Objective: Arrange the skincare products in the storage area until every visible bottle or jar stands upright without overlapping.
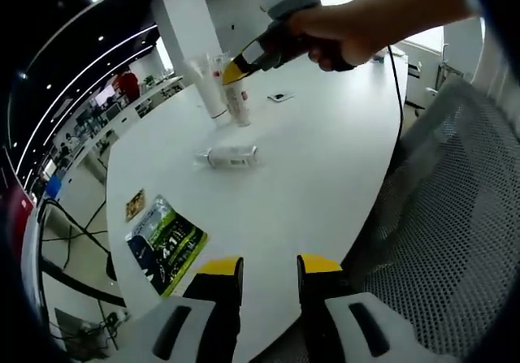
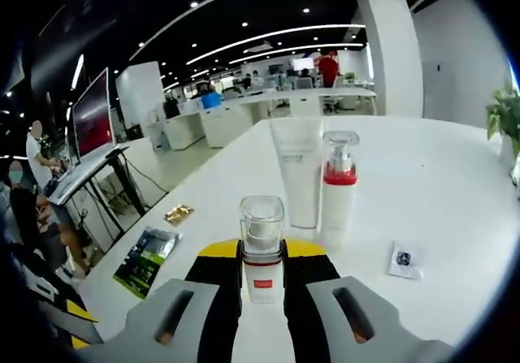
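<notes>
- Right tongs (image 2: 262,278) are closed on a small pump bottle (image 2: 262,249), clear cap up and red label facing the camera, held upright just above the worktop (image 2: 439,184).
- Left tongs (image 1: 269,270) hang open and empty over the near edge of the worktop, beside a mesh chair (image 1: 455,217).
- Two products already stand upright and close together towards the far end: a white tube (image 2: 296,172) and a red-collared pump bottle (image 2: 338,188), straight ahead of the right tongs, past the held bottle.
- One clear bottle (image 1: 230,157) lies on its side mid-worktop, its long axis running across the left gripper view, between the left tongs and the standing pair. I judge it the piece left to right.
- Right tongs are nearer that fallen bottle but occupied; left tongs are free yet well apart from it.
- A green leaflet (image 1: 165,244) near the worktop edge shows a large "41"; other print and the bottle labels are too small to read.
</notes>
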Motion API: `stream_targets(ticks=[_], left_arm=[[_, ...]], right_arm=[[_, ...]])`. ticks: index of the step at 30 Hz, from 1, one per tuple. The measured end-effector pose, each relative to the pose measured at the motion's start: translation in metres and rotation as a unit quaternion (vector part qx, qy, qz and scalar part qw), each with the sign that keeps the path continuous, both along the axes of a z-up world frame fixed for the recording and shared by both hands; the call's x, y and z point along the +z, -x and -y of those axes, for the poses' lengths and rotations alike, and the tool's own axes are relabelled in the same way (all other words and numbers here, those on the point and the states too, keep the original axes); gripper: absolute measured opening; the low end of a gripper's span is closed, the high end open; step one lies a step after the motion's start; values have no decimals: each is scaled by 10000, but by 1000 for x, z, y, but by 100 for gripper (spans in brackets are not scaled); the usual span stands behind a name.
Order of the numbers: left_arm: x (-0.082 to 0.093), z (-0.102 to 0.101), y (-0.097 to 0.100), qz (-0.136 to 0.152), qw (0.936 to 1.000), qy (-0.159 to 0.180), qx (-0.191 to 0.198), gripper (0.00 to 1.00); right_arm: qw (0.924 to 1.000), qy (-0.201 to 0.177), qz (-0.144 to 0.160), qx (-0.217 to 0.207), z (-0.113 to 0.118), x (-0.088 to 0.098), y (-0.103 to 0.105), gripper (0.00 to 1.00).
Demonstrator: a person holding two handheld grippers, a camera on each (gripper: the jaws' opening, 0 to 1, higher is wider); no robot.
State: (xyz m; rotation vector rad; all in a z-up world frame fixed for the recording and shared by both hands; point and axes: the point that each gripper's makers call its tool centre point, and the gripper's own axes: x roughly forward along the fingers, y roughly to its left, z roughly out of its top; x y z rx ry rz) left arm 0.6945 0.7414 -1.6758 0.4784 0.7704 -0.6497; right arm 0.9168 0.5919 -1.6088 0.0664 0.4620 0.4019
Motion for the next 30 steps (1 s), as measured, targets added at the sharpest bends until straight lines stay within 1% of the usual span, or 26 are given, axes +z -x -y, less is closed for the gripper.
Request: stream_targets(ticks=[5,9,11,14,17,20,24,25,26,27,28,30], left_arm=[[-3,-1,1,-65,10000,-46,-16,27],[-5,-2,2,-130,9999,-78,-5,27],[-6,-2,2,-139,9999,-81,-12,27],[-7,-2,3,-168,9998,-89,-8,27],[-8,-2,4,-197,9998,-84,-20,27],[-8,-1,4,-218,9997,-97,-43,27],[-9,-2,5,-233,9997,-90,-33,27],[-9,-1,5,-243,9997,-91,-35,27],[-10,-1,5,-259,9996,-88,-36,26],[-10,-1,6,-286,9995,-91,-41,23],[-11,-1,7,-322,9994,-90,-84,19],[-11,0,8,-324,9994,-92,-98,19]], right_arm=[[9997,221,11,-51,-1,-9,-10,16],[9988,411,89,-244,6,-14,-24,16],[9986,414,72,-313,7,-17,-31,16],[9973,517,91,-505,12,-22,-40,16],[9970,471,171,-593,11,-23,-49,16],[9964,577,248,-571,7,-24,-53,16],[9961,580,195,-636,8,-32,-56,16],[9957,597,294,-650,8,-31,-58,16],[9960,558,236,-652,6,-34,-60,16],[9960,558,259,-653,5,-34,-63,16],[9958,578,289,-643,4,-33,-61,16],[9957,594,328,-638,3,-31,-62,16]])
